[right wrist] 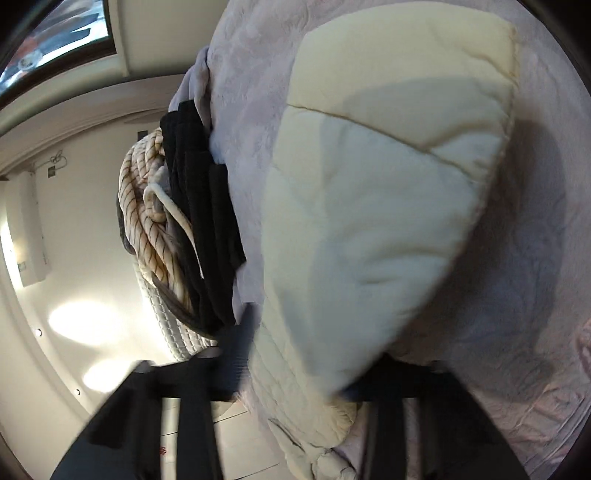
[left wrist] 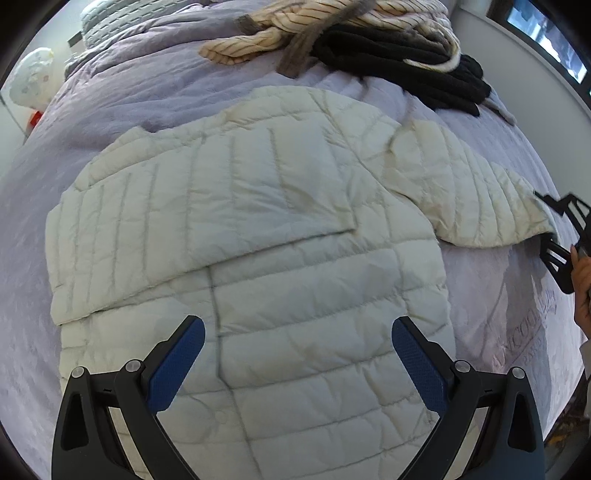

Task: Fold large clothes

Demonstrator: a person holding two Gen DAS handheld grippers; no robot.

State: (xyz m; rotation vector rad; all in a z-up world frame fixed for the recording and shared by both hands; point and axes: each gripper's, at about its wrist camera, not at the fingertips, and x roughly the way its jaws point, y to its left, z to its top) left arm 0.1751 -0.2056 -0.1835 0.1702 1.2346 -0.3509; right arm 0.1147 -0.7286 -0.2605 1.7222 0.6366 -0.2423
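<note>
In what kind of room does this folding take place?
Most likely a bedroom. A white puffer jacket lies spread on a bed with a lilac quilt, more clothes are piled at its far end, and a window is set in the plain wall beside it.

Quick count: one white puffer jacket, one striped cream garment, one black garment, all on one bed, plus two hand-held grippers, the left hand-held gripper and the right hand-held gripper.
</note>
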